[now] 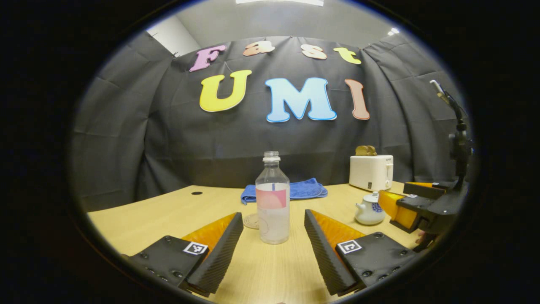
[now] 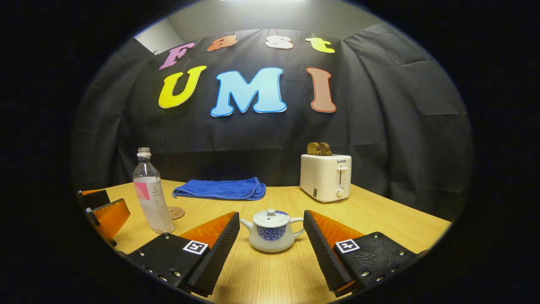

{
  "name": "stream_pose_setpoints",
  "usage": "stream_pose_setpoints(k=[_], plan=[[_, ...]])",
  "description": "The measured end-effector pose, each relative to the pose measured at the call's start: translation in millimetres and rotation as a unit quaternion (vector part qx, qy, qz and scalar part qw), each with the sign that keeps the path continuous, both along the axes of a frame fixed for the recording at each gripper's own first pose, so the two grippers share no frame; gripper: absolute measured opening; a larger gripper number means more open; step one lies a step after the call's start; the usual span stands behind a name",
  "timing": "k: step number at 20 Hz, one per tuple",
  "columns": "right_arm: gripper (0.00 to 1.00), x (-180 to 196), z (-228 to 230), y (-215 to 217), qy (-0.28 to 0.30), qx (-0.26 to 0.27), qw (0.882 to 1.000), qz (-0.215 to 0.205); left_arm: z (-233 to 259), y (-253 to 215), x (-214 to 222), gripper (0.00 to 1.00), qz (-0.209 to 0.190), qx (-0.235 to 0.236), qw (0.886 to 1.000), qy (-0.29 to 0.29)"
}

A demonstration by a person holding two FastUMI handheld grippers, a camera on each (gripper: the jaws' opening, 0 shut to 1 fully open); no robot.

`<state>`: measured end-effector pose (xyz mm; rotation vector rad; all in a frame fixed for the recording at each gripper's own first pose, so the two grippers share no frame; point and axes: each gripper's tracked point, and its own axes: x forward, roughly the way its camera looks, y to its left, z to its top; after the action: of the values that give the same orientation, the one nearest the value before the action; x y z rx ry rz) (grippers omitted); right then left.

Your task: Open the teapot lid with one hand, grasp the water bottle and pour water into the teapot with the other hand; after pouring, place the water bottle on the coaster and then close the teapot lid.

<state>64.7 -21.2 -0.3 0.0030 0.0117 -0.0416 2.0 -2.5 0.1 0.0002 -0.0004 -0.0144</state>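
Starting out, I have my left gripper [image 1: 274,230] spread around the water bottle [image 1: 272,202], untouched. My right gripper [image 2: 271,232] gapes around the teapot [image 2: 271,231], lid [image 2: 270,217] on; everything remains.

The one word that can be read is the brand "SUPOR", printed in small dark capitals near the top of the front face of the white toaster [image 2: 325,177], which stands on the surface at about one o'clock in the right gripper view. The water bottle [image 2: 152,194], at about nine o'clock there, carries a pink and white label, but its print is too small to make out in either view.
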Motion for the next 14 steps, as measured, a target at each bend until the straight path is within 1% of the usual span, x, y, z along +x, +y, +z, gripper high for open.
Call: stream_pose_setpoints(k=[3, 4, 5, 6, 10, 11, 14], plan=[[0.94, 13.4, 0.4, -1.8, 0.004, 0.004, 1.000, 0.001, 0.0, -0.1, 0.1, 0.99, 0.000, 0.000, 1.000, 0.000], [0.87, 19.1, 0.3, -3.0, 0.010, 0.005, 1.000, 0.001, 0.0, -0.2, 0.4, 0.99, 0.000, 0.000, 1.000, 0.000], [0.77, 28.2, -4.0, -3.3, 0.019, 0.008, 1.000, 0.002, 0.0, -0.2, 0.4, 0.99, 0.000, 0.000, 1.000, 0.000], [0.73, 36.0, -7.1, -4.8, 0.028, 0.010, 1.000, 0.001, 0.1, -0.1, -0.2, 0.99, 0.000, 0.000, 1.000, 0.000], [0.72, 59.0, -14.2, -4.1, 0.059, 0.022, 0.998, 0.005, 0.0, -0.2, 0.0, 0.99, 0.000, 0.000, 1.000, 0.001], [0.67, 60.9, -12.1, -6.0, 0.058, 0.024, 0.998, 0.002, -0.2, -0.6, -0.2, 1.00, -0.001, 0.000, 1.000, 0.001], [0.66, 68.0, -9.0, -4.1, 0.054, 0.001, 0.999, 0.001, -0.1, -1.4, -0.1, 1.00, -0.003, 0.000, 1.000, 0.001]])
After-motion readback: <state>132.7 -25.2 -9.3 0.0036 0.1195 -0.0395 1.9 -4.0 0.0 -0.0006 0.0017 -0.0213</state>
